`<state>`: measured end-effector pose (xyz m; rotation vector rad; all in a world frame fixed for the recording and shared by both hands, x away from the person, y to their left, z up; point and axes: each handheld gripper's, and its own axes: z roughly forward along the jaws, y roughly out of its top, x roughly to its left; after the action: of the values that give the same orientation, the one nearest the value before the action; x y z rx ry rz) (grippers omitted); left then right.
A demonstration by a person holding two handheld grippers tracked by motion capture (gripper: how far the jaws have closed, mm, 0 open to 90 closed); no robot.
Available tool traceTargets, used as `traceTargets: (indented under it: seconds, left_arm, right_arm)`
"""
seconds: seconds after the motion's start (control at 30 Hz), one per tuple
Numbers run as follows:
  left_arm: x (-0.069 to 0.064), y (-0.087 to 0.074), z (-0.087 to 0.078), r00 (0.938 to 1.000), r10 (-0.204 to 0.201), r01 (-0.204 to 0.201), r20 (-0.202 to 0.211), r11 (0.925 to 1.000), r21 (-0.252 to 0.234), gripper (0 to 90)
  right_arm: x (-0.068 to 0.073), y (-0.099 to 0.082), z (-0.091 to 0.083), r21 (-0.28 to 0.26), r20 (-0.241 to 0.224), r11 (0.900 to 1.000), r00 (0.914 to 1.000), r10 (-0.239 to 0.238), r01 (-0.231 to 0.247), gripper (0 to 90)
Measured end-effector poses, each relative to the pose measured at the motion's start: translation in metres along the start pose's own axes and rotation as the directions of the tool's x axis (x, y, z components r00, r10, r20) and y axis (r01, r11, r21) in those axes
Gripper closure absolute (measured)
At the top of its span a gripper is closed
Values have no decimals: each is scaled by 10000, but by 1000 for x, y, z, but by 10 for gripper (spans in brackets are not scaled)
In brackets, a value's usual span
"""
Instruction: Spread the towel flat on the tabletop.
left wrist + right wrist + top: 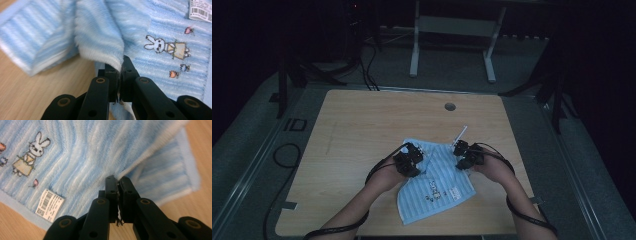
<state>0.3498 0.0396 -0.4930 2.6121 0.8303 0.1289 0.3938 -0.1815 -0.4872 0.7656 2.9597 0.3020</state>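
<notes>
Left gripper: the black two-jaw left gripper [408, 159] sits just left of the frame's centre in the high view; in its own view the jaws are pinched tight on a folded-up edge of the cloth, which rises from between them at centre frame.
Right gripper: the black two-jaw right gripper [467, 154] sits right of centre in the high view; in its own view [118, 180] the jaws are clamped on another raised edge of the cloth.
Cloth: the light blue striped fluffy towel [437, 185] lies on the table in the lower middle of the high view, its upper part bunched between the two grippers.
Towel markings: a small embroidered rabbit [158, 45] at right in the left gripper view; a white barcode label [49, 205] at lower left in the right gripper view.
Surface: the light wooden table [362, 125].
</notes>
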Motion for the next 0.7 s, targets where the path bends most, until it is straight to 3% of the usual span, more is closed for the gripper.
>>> traceTargets:
  seconds: [0.17,0.2,0.33,0.4,0.6,0.63,0.7]
  left_arm:
    - [9,-6,-9,9987,-208,202,-461,9997,-124,868]
    - [13,-10,-13,9959,-401,384,-814,9990,-231,867]
    - [19,-16,-16,9927,-707,675,-979,9971,-352,867]
    - [20,-20,-18,9936,-788,761,-812,9965,-349,867]
    - [8,-31,-14,9971,-575,570,-507,9983,-113,865]
    - [5,-33,-13,9976,-505,500,-468,9987,-110,865]
    - [-1,-37,-11,9985,-459,458,-296,9989,-36,860]
  right_arm:
    - [-4,-7,-14,-348,223,9993,9996,175,-167,868]
    - [-4,-13,-22,-536,339,9984,9992,198,-180,868]
    - [0,-23,-34,-763,487,9968,9984,270,-233,868]
    - [7,-32,-40,-821,530,9966,9985,162,-118,868]
    - [54,-72,-39,-1217,160,9925,9998,-106,125,871]
    - [54,-72,-39,-1217,160,9925,9998,-106,125,871]
    - [80,-88,-34,-1294,-129,9912,9995,-303,284,871]
